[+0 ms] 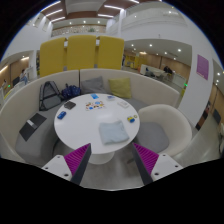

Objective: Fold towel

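A grey folded towel [113,132] lies on the near part of a round white table [85,125], ahead of the fingers and a little beyond them. My gripper [112,157] is held above the table's near edge, apart from the towel. Its two fingers with magenta pads [77,155] stand wide apart with nothing between them.
Small items lie on the table's far side: a colourful object [94,103], a dark one [69,104], and a small white item [132,118]. White chairs [165,122] ring the table, one with a laptop [33,125]. A grey sofa with a yellow cushion [120,87] stands behind.
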{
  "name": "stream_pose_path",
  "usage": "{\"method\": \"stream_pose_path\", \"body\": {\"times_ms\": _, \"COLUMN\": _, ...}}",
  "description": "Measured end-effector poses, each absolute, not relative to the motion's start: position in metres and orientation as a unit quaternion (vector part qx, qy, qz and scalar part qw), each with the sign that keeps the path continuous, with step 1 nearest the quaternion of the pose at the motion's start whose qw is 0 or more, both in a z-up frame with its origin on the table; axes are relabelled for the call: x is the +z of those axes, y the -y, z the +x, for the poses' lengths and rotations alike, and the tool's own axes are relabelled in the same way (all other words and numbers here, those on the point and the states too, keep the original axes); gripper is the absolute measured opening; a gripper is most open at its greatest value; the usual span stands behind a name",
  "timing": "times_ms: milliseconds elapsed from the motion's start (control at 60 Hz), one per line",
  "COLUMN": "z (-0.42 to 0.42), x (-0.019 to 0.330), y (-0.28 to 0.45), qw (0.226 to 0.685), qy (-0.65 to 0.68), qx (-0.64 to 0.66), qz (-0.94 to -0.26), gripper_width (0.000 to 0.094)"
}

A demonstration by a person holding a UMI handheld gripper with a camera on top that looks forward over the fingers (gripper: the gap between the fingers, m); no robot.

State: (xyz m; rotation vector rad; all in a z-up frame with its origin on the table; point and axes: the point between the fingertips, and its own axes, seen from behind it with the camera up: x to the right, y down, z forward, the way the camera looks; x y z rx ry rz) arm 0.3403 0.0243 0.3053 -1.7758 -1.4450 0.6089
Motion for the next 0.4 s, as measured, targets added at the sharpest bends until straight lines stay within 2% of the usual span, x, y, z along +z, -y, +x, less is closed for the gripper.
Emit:
{"method": "stream_pose_path", "body": {"times_ms": 183, "z": 0.392, "x": 0.311, "y": 0.012, "qw": 0.372, "qy": 0.571, "qx": 0.235, "qz": -0.693, "gripper_width": 0.0869}}
{"method": "stream_pose_path", "body": {"times_ms": 400, "z": 0.395, "x": 0.321, "y": 0.033, "qw": 0.388, "qy": 0.578, "qx": 0.240, "qz": -0.677, "gripper_width": 0.0870}}
